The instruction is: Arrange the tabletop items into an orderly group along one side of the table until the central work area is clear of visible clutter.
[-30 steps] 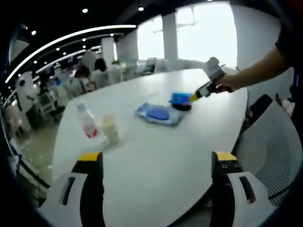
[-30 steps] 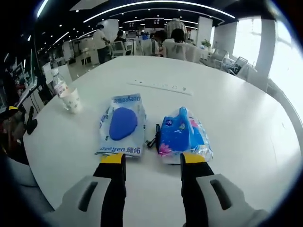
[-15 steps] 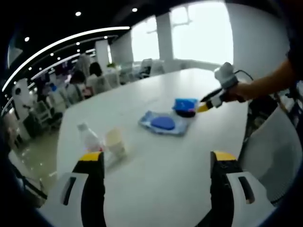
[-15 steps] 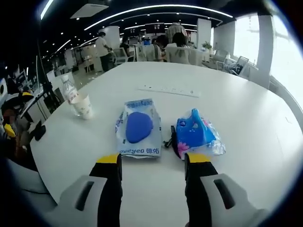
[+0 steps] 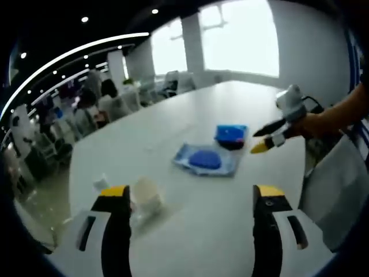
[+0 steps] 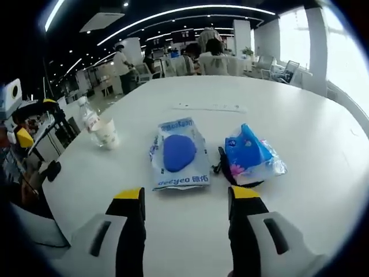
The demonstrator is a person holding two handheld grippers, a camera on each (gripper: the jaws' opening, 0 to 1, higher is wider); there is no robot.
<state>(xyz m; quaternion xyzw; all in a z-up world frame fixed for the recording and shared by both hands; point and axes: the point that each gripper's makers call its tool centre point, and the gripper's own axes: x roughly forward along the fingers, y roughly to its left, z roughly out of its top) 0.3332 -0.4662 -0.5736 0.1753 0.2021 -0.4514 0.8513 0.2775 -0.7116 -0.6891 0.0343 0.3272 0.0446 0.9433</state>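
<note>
On the white counter (image 6: 300,109), nothing looks grouped yet. A wipes pack (image 6: 179,152) and a blue bag (image 6: 251,157) lie side by side mid-counter; a cup (image 6: 106,133) and bottle (image 6: 87,115) stand near one edge. Both grippers, left (image 5: 187,199) and right (image 6: 184,202), hover with fingers apart, empty, short of everything.

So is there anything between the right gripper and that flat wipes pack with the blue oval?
Nothing visible. In the right gripper view, bare table lies between the right gripper and the wipes pack. The blue bag sits apart, to the pack's right.
</note>
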